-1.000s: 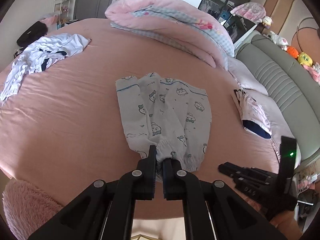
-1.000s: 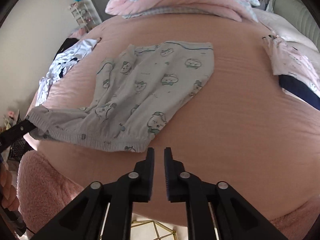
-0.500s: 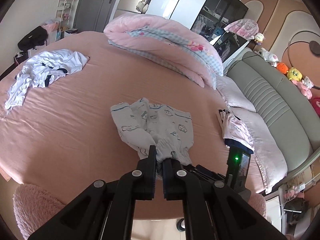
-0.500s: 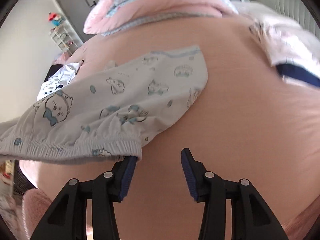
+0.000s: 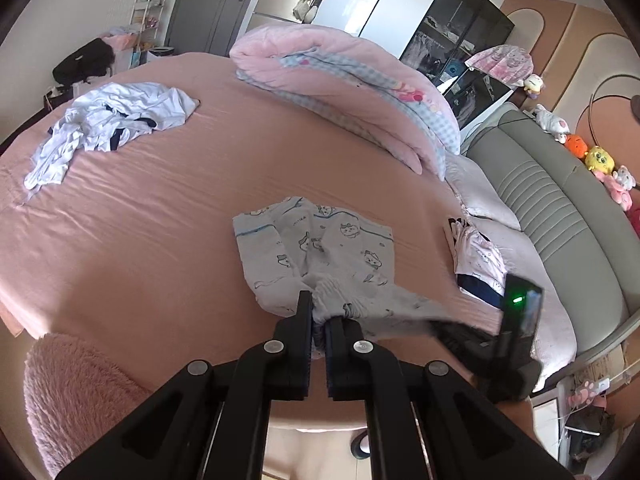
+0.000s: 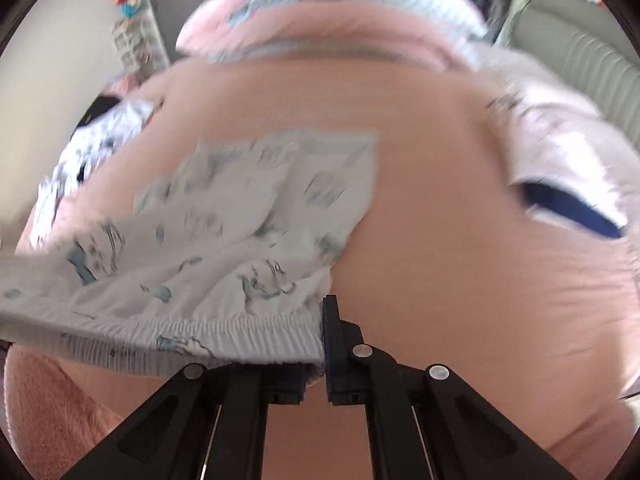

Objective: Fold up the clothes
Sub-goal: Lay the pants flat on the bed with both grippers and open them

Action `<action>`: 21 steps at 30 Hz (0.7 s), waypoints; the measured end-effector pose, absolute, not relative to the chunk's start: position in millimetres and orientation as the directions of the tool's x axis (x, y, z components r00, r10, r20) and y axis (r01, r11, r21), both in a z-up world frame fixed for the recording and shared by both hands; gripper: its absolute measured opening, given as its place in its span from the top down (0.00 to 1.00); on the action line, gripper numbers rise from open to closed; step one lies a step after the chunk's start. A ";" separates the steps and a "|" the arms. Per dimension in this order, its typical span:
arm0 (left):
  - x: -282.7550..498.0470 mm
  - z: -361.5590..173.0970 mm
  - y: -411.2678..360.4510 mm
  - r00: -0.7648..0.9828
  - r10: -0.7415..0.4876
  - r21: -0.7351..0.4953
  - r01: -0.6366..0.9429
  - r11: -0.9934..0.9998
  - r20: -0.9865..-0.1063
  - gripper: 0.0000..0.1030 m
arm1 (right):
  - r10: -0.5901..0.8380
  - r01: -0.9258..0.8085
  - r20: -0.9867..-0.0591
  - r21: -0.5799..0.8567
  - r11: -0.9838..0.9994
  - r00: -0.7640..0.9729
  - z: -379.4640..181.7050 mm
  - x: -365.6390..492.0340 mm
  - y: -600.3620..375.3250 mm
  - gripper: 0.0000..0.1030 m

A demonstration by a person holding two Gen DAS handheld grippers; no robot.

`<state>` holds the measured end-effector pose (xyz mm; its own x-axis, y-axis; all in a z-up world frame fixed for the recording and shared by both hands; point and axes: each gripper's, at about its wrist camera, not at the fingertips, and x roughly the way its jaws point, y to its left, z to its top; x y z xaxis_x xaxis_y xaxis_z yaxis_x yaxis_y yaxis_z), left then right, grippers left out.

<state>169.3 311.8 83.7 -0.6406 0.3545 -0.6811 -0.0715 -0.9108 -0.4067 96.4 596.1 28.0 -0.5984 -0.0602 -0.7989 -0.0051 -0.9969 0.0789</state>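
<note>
The right wrist view is smeared by motion blur, so the cartoon print on the pale pyjama trousers is hard to read there, and the left finger of the right gripper is hidden under the elastic waistband, which drapes over it. In the left wrist view the right gripper shows only as a dark body with a green light, its fingers lost behind a blurred fold of cloth.

The trousers are thin, soft cotton in light grey-blue with small animal faces and a ribbed, gathered waistband. They lie near the middle of the bed, whose pink sheet is smooth with shallow creases; their leg ends lie flat on the sheet towards the rolled pink quilt, while the waistband end is lifted off the sheet. The left gripper has its fingers narrow, pinching a bunched corner of the waistband. The right gripper's fingers are pressed together on the other waistband corner.

Half a second ago the right fingers stood wide apart beside the waistband with nothing between them; now they grip it. The trousers look more bunched than a second ago. A crumpled white garment lies far left of the trousers, a folded pink-and-navy piece to their right.
</note>
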 end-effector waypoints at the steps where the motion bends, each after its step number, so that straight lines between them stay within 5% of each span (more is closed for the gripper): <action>1: 172.1 84.5 313.5 -0.635 0.369 -0.413 -0.085 -0.907 -0.679 0.96 | -0.073 -0.002 -0.779 0.095 -0.995 -0.623 47.9 105.3 604.2 0.97; 10: 200.7 208.5 320.7 -0.740 0.560 -0.458 -0.378 -0.804 -0.372 0.96 | -0.214 0.120 -0.484 0.217 -0.969 -0.849 224.3 174.7 632.9 0.97; 13: 171.2 220.7 323.9 -0.739 0.545 -0.440 -0.368 -0.819 -0.396 0.96 | -0.207 0.116 -0.473 0.215 -0.970 -0.856 244.2 160.7 645.5 0.97; 19: 67.6 202.1 354.9 -0.712 0.460 -0.361 -0.301 -0.883 -0.530 0.96 | -0.123 0.041 -0.629 0.144 -0.989 -0.768 220.8 66.8 653.1 0.97; 21: 59.8 238.6 358.3 -0.744 0.478 -0.348 -0.342 -0.873 -0.467 0.96 | -0.109 0.047 -0.591 0.119 -0.992 -0.799 247.4 56.1 655.7 0.97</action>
<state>59.8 358.3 238.6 -0.7441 0.4779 -0.4669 -0.3421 -0.8728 -0.3482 56.1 655.7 247.4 -0.7993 -0.1090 -0.5909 0.0472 -0.9918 0.1192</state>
